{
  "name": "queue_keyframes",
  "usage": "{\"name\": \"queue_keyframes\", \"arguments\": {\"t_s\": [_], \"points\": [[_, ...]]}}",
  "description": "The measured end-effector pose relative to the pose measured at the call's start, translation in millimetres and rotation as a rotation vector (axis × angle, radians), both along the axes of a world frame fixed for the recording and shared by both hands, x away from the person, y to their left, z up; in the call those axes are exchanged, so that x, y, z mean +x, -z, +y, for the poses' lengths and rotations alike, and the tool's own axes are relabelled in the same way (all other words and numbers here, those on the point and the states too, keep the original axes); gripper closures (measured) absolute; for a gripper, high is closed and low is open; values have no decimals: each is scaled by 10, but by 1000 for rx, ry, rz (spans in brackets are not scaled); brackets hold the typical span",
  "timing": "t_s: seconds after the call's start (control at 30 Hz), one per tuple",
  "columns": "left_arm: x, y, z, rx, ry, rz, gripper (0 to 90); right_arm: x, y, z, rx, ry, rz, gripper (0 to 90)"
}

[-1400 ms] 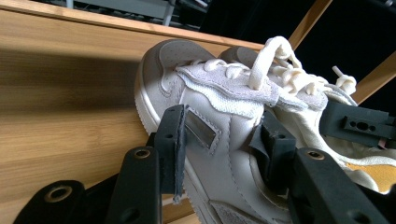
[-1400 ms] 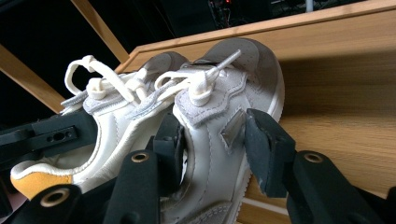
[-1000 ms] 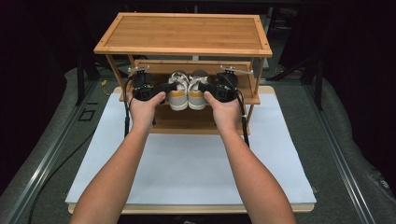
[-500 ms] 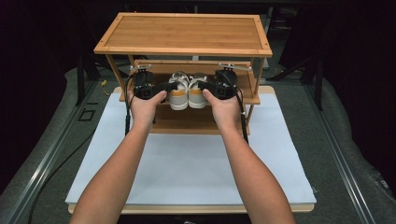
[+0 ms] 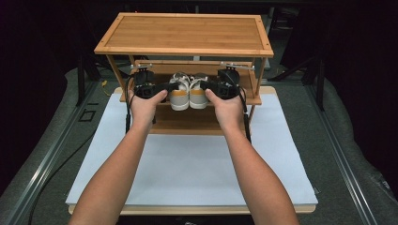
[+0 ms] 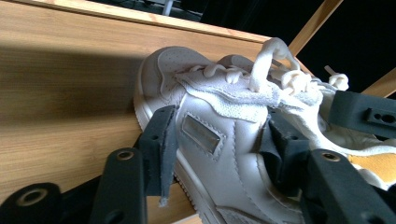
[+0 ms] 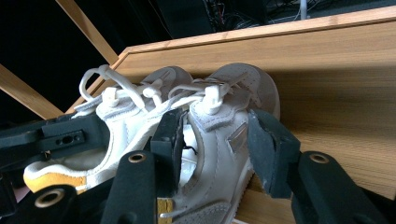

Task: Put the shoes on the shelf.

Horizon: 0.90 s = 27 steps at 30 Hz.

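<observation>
Jaws of the left gripper [image 6: 219,144] straddle the left shoe [image 6: 219,116], spread, with a gap at each pad; they have just been opening. Jaws of the right gripper [image 7: 219,140] straddle the right shoe [image 7: 224,126] likewise, one pad inside the collar and one outside, neither seen pressing; they have just closed slightly. Both shoes stand side by side on the middle shelf [image 5: 251,93] of the rack [image 5: 187,33], heels [image 5: 188,99] at its front edge, toes toward its back. Each long axis runs front to back across the shelf. A shoe of this kind is probably light, its upper soft and yielding, its sole stiffer; the firm sides near the collar look the best hold, clear of the loose laces [image 6: 275,60].
</observation>
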<state>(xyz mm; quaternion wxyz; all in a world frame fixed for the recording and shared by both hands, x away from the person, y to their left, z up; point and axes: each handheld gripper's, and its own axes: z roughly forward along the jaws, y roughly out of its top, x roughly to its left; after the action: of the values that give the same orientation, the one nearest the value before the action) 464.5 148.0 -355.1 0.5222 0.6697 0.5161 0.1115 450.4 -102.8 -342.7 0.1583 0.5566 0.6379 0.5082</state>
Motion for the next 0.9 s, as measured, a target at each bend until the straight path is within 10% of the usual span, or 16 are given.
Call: {"name": "queue_keyframes", "arguments": {"t_s": [0.9], "points": [[-257, -218, 172, -6, -8, -95, 600, -162, -98, -122, 38, 11, -38, 584]]}}
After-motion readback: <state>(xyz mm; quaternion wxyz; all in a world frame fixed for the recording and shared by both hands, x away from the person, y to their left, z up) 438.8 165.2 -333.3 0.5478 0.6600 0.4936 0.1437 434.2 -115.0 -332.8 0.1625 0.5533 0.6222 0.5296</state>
